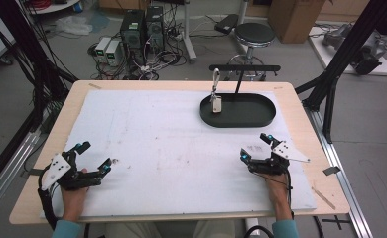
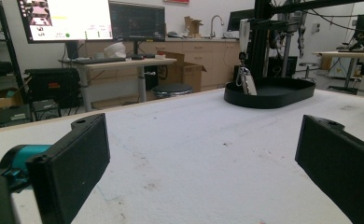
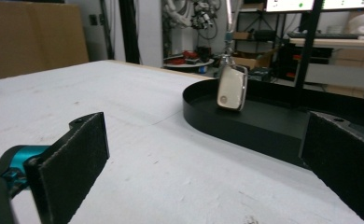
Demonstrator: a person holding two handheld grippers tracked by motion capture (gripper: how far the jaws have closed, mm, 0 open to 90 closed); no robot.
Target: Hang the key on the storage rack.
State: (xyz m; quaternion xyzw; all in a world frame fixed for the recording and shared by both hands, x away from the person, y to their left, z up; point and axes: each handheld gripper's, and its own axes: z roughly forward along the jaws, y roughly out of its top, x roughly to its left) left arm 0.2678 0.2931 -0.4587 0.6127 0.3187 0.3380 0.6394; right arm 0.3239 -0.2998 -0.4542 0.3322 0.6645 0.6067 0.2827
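A black oval tray [image 1: 241,119] sits at the table's one o'clock on the white mat [image 1: 171,148]. A cream key fob [image 1: 217,104] hangs from a carabiner [image 1: 215,78] on the tray's T-shaped stand [image 1: 241,74], its lower end inside the tray. The left gripper [image 1: 93,157] at seven o'clock and the right gripper [image 1: 253,147] at five o'clock both rest with jaws apart, empty; the fob lies at eleven o'clock from the right gripper, well apart.

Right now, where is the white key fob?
In the high view, the white key fob hangs from a carabiner on the black stand's bar, over the left end of the oval black tray, far right on the table.
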